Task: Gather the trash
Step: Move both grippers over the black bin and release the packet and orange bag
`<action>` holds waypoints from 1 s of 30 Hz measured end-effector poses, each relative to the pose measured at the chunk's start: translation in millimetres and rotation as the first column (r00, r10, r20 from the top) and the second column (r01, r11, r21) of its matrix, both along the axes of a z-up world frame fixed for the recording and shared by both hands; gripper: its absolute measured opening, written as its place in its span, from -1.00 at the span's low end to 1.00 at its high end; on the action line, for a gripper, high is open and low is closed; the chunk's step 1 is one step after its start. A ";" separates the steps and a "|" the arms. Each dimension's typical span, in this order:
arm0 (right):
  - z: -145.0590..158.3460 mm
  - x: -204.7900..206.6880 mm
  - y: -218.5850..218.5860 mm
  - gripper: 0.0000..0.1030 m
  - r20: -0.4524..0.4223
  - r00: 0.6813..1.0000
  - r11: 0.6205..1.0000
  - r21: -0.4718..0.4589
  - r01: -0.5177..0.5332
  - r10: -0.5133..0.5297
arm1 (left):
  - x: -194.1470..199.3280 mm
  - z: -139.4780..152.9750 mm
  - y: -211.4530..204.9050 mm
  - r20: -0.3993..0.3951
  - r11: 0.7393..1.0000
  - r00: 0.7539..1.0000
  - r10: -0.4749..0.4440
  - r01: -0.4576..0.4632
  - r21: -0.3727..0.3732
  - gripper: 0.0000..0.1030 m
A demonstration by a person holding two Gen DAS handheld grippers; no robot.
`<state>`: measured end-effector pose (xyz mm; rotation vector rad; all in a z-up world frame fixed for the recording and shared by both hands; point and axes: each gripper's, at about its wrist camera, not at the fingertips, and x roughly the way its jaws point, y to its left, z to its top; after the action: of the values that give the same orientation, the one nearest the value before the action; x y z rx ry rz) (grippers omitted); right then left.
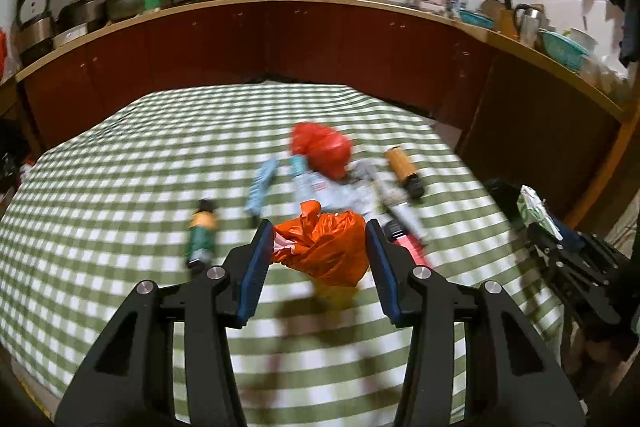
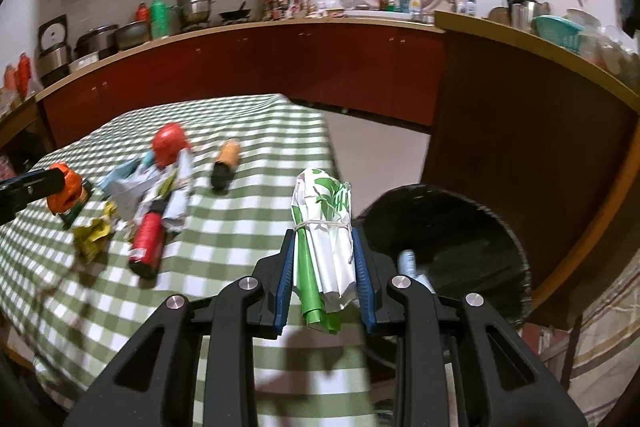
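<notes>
In the left wrist view my left gripper (image 1: 319,227) is shut on a crumpled orange plastic bag (image 1: 328,255), which hangs just above the green-checked tablecloth (image 1: 100,207) and casts a shadow on it. In the right wrist view my right gripper (image 2: 323,235) is shut on a rolled green-and-white bundle (image 2: 324,211) tied with a band, held over the table's right edge beside a black bin (image 2: 452,239). More trash lies mid-table: a red bag (image 1: 320,149), papers (image 1: 340,191), an orange-and-black bottle (image 1: 404,171), a green bottle (image 1: 202,235) and a red can (image 2: 148,243).
A crumpled yellow-green wrapper (image 2: 92,233) lies near the red can. A brown counter (image 2: 520,115) stands close behind the bin on the right. Dark red kitchen cabinets (image 1: 280,43) with pots on top run along the back. A bottle (image 2: 408,261) shows inside the bin.
</notes>
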<state>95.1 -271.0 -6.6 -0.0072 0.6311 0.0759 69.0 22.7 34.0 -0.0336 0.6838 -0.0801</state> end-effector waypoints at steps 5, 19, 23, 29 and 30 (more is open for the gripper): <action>1.0 6.4 -27.0 -0.45 0.010 0.997 0.997 -0.008 0.080 -0.080 | 15.4 2.2 -45.5 0.024 0.997 0.997 -0.075 0.075 0.003 -0.11; -9.6 19.3 -85.3 -0.45 0.002 0.978 0.978 0.001 0.211 -0.211 | 62.6 -18.7 -170.2 0.006 0.973 0.974 -0.228 0.227 0.045 -0.11; -12.8 22.9 -98.3 -0.45 0.001 0.973 0.973 0.013 0.230 -0.230 | 71.9 -27.4 -192.8 -0.013 0.968 0.970 -0.244 0.244 0.060 -0.11; -17.2 28.4 -110.5 -0.45 -0.004 0.968 0.968 0.025 0.250 -0.250 | 87.4 -37.5 -223.1 -0.037 0.961 0.965 -0.261 0.263 0.089 -0.11; -18.4 29.8 -113.6 -0.45 -0.005 0.967 0.967 0.030 0.254 -0.254 | 89.9 -39.0 -226.3 -0.042 0.959 0.964 -0.263 0.266 0.094 -0.11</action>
<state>124.9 -384.6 -25.0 0.1029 0.6276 -0.1627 158.8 -203.6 -5.0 0.1526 0.7181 -0.3038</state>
